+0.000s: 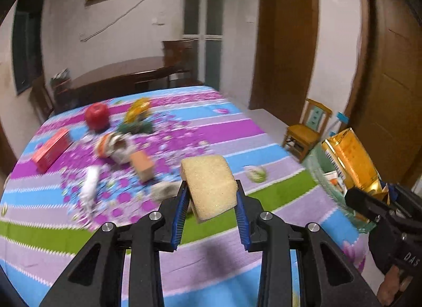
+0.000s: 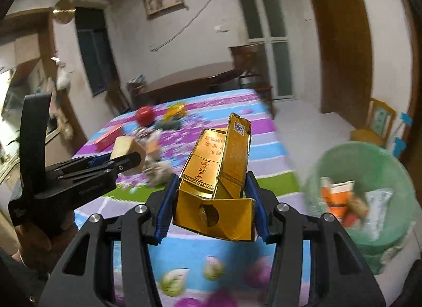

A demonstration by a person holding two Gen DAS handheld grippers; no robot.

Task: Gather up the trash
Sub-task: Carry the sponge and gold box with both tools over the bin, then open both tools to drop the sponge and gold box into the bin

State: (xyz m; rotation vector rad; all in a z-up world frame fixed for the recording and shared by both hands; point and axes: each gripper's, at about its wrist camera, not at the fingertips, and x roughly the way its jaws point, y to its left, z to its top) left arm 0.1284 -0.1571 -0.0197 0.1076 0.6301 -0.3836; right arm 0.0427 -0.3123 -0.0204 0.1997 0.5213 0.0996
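My left gripper (image 1: 211,188) is shut on a yellow sponge block (image 1: 208,185), held above the table with the striped, flowered cloth (image 1: 237,132). It shows in the right wrist view too, at the left: left gripper (image 2: 132,159) with the sponge (image 2: 126,148). My right gripper (image 2: 211,190) is shut on an opened gold carton (image 2: 219,175), lifted over the table's near edge. From the left wrist view the gold carton (image 1: 350,159) and right gripper (image 1: 369,198) are at the far right. A green-lined trash bin (image 2: 369,175) with packaging inside stands to the right of the table.
On the cloth lie a red apple-shaped thing (image 1: 97,115), a yellow wrapper (image 1: 137,109), a red box (image 1: 51,152), an orange block (image 1: 142,165), crumpled paper and other scraps. A small wooden chair (image 1: 307,127) stands by the brown doors; a dark table (image 1: 118,74) stands behind.
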